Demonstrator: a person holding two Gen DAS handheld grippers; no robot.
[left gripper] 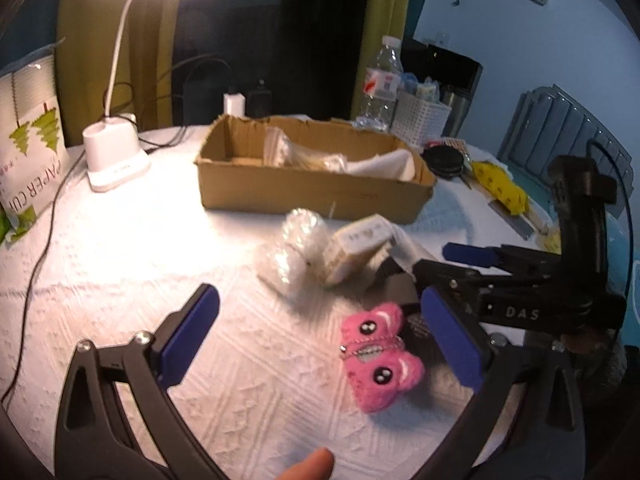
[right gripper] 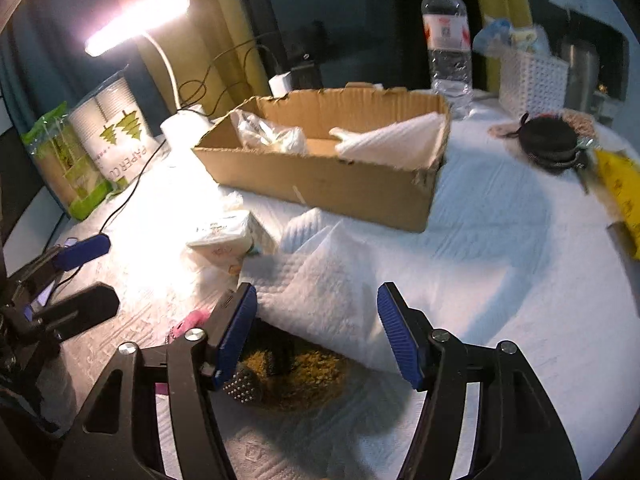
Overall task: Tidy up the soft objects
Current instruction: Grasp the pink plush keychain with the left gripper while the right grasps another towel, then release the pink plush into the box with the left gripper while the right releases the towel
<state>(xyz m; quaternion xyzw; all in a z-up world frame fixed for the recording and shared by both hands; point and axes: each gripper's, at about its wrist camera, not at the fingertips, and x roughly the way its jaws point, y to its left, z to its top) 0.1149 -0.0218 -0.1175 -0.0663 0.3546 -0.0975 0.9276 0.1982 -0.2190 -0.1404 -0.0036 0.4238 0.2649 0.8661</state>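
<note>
The cardboard box (left gripper: 316, 164) stands on the white-covered tabletop (left gripper: 120, 280) and serves as the landmark here; inside it lie a clear plastic bag (right gripper: 268, 134) toward its lamp-side end and a folded white cloth (right gripper: 394, 140) at the opposite end. In front of the box, on the near side, the left claw (left gripper: 320, 336) is spread wide and grips nothing, and a pink plush toy (left gripper: 378, 356) lies flat on the tabletop between its blue pads, closer to the right-hand pad. Between that toy and the box sit a small tissue pack (left gripper: 358, 250) and a crinkled clear wrapper (left gripper: 294, 246), just beside each other. The right claw (right gripper: 316, 332) is also released and empty, poised over a rumpled white towel (right gripper: 332, 280) that lies in front of the box; a dark yellow-flecked soft object (right gripper: 296, 376) lies partly under the towel's near edge. A desk lamp (left gripper: 116, 156) stands left of the box, a water bottle (right gripper: 446, 36) behind it.
</note>
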